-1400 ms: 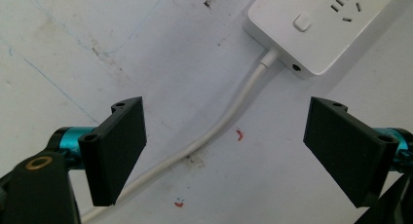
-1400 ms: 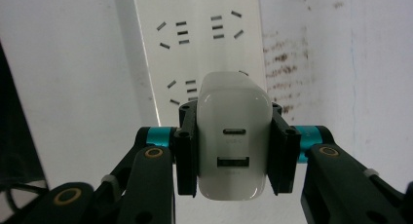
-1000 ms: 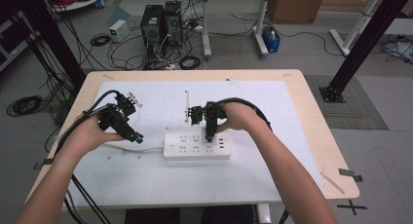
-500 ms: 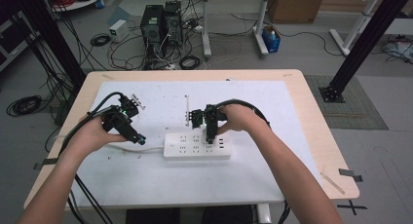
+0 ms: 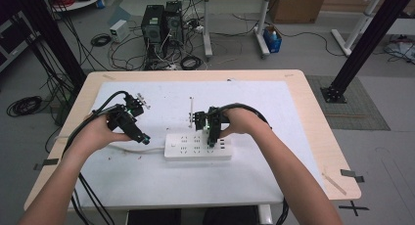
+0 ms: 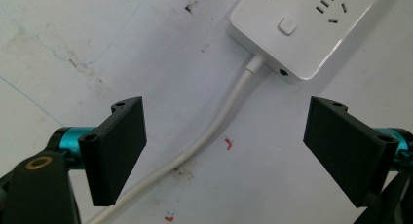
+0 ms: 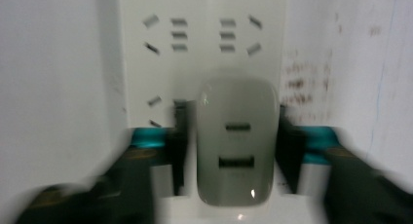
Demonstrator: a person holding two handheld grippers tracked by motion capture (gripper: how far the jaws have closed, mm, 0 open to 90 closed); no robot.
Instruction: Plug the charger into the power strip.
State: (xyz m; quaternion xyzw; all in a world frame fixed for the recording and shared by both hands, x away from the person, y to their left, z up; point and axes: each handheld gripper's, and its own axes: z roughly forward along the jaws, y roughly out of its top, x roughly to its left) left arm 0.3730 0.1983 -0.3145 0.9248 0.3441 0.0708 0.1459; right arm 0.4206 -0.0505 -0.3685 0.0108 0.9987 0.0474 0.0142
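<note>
A white power strip point(image 5: 198, 146) lies on the white mat, its cord point(image 5: 132, 147) running off to the left. A white USB charger point(image 7: 237, 141) stands plugged into the strip point(image 7: 146, 63). My right gripper point(image 5: 211, 143) points down over it. Its jaws have just been opening and now stand on either side of the charger, a little off its sides, in a blurred picture. My left gripper point(image 5: 145, 139) hovers open at the strip's left end. In the left gripper view the cord point(image 6: 214, 131) passes between the wide jaws point(image 6: 226, 151), below the strip's switch end point(image 6: 302, 24).
The white mat point(image 5: 274, 107) covers most of the wooden table point(image 5: 313, 117). A thin white strip point(image 5: 191, 112) lies behind the power strip. Computers point(image 5: 161, 24) and loose cables sit on the floor beyond the far edge, and a black post point(image 5: 362, 39) stands at the right.
</note>
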